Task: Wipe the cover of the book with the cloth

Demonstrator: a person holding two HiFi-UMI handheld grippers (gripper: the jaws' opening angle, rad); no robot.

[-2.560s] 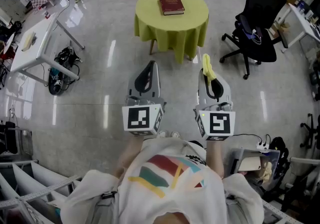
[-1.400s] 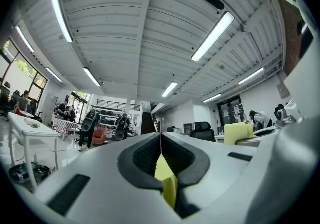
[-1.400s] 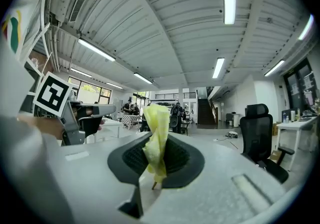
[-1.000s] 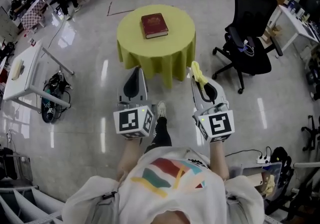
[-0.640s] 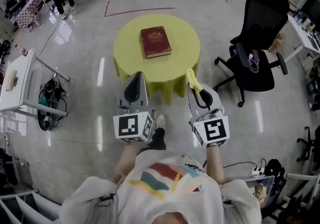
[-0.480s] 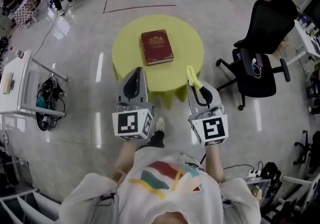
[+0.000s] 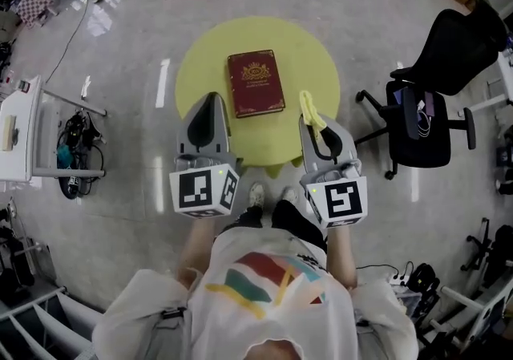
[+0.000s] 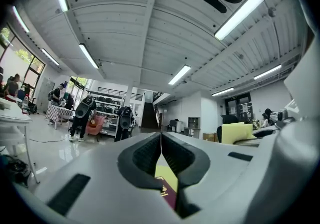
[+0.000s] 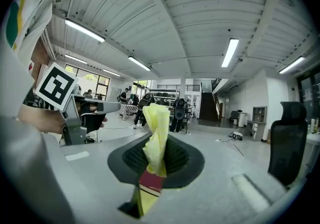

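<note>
Nearest me is my shirt [image 7: 264, 286], and just past it I hold both grippers side by side, each with its marker cube facing me, their tips over the near edge of the table [image 7: 317, 54]. The left gripper [image 7: 208, 100] is clenched: its two pads meet in a thin line with nothing between them. The right gripper [image 7: 319, 127] is clamped on the cloth [image 7: 309, 107], a yellow strip that stands up out of the jaws and hangs below them as well. Beyond the tips, and between them as seen from the head view, the book [image 7: 256, 82] lies flat and closed near the middle of the round yellow table, its dark red cover with a gold emblem facing up. Neither gripper touches it, and the cloth is clear of it too. Farther right, off the table, a black chair [image 7: 449, 54] stands on the shiny floor.
</note>
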